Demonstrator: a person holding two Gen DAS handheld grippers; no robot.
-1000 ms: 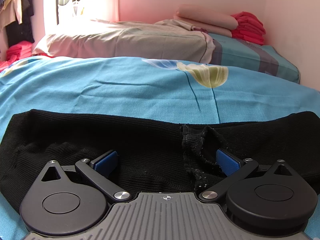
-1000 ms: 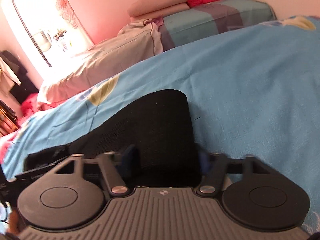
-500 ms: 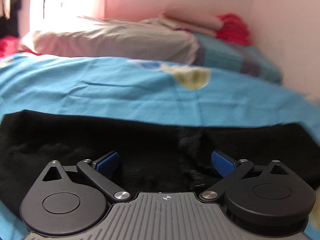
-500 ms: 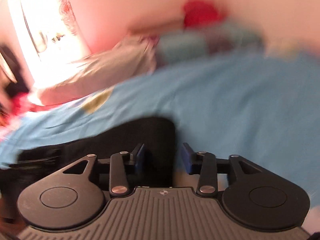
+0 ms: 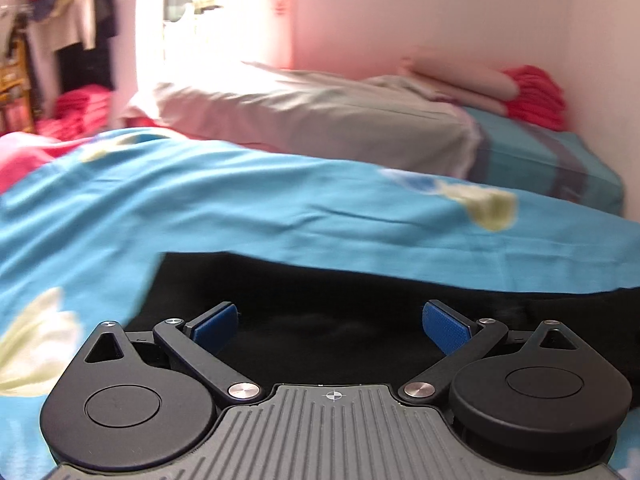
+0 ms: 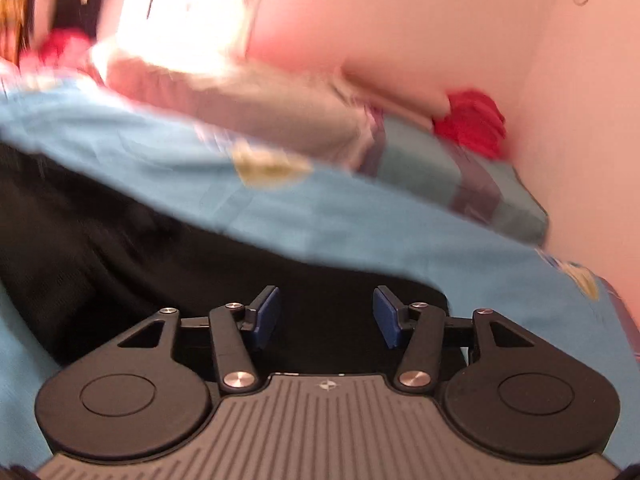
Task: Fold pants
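Black knit pants (image 5: 328, 296) lie flat on the blue flowered bedsheet (image 5: 240, 200). My left gripper (image 5: 330, 322) is open, its blue pads wide apart, low over the pants near their left end. In the right wrist view the pants (image 6: 120, 240) stretch away to the left, and my right gripper (image 6: 326, 316) is open over their right end, with nothing between its pads. This view is blurred by motion.
A grey-beige pillow (image 5: 320, 120) and a folded striped blanket (image 5: 552, 160) lie at the head of the bed by the wall. Red folded clothes (image 5: 536, 96) sit on top. More clothes hang at the far left (image 5: 68, 28).
Both grippers have swung sideways over the pants. The right gripper narrowed half a second ago and has opened again. The rumpled bit of fabric by the left gripper's right pad is out of sight.
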